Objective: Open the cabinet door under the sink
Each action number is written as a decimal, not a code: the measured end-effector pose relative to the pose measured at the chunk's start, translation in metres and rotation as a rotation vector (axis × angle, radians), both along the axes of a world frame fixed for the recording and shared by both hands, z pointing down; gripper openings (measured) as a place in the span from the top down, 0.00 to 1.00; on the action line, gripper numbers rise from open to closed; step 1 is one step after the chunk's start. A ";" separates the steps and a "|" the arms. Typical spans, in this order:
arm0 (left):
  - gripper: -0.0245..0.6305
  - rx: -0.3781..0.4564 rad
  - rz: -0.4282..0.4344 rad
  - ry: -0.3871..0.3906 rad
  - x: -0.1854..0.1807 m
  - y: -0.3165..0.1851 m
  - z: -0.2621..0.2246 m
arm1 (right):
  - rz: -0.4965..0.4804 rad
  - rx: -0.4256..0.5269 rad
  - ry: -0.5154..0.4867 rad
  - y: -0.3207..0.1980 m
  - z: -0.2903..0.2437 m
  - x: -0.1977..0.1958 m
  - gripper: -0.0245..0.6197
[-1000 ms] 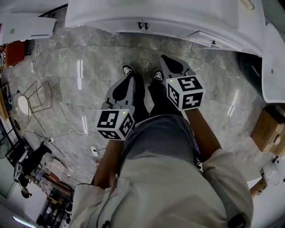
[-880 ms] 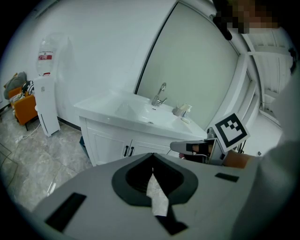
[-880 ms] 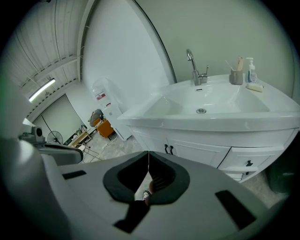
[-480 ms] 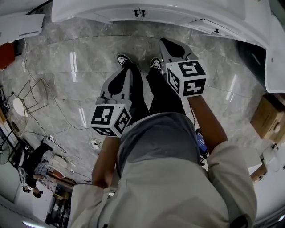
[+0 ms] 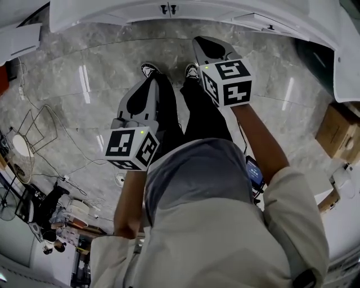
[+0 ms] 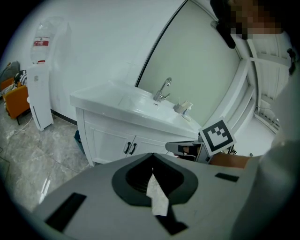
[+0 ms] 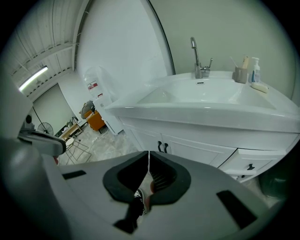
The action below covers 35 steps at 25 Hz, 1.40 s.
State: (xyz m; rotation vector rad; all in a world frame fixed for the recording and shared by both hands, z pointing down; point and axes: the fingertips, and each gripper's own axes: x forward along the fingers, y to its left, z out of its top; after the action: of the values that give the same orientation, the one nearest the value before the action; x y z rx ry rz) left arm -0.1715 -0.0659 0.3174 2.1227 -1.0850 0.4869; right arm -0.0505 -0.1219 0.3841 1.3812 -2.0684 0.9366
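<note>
The white cabinet under the sink has two doors that stand closed, their paired black handles (image 5: 167,8) (image 6: 130,148) (image 7: 162,147) meeting at the middle. Above them are the white basin (image 7: 201,93) and a chrome faucet (image 6: 162,89). My left gripper (image 5: 148,85) (image 6: 152,155) is shut on nothing and held low over the floor, well short of the cabinet. My right gripper (image 5: 198,41) (image 7: 148,153) is also shut and empty. It is further forward, pointing at the doors from a distance.
A drawer with a black knob (image 7: 250,167) sits right of the doors. A water dispenser (image 6: 41,79) stands left of the cabinet. A wire stool (image 5: 39,124) and cables lie on the marble floor at left, a cardboard box (image 5: 337,135) at right. The person's shoes (image 5: 149,70) face the cabinet.
The cabinet has slid toward the top of the head view. Both grippers have shifted up and left in that view, the right one nearer the doors. Both stayed shut.
</note>
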 end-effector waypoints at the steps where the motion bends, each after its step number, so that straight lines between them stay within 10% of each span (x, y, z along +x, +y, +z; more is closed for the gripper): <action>1: 0.96 -0.001 0.001 -0.001 -0.002 -0.002 0.003 | 0.000 -0.004 0.002 -0.001 0.004 -0.002 0.95; 35: 0.96 -0.073 0.059 -0.030 -0.007 -0.023 0.077 | 0.143 -0.076 0.075 -0.086 0.158 -0.019 0.94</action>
State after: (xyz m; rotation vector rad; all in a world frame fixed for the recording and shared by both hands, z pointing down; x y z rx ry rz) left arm -0.1783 -0.0888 0.3944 2.0946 -1.0081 0.5791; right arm -0.0692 -0.2080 0.5417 1.5166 -1.8801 0.9955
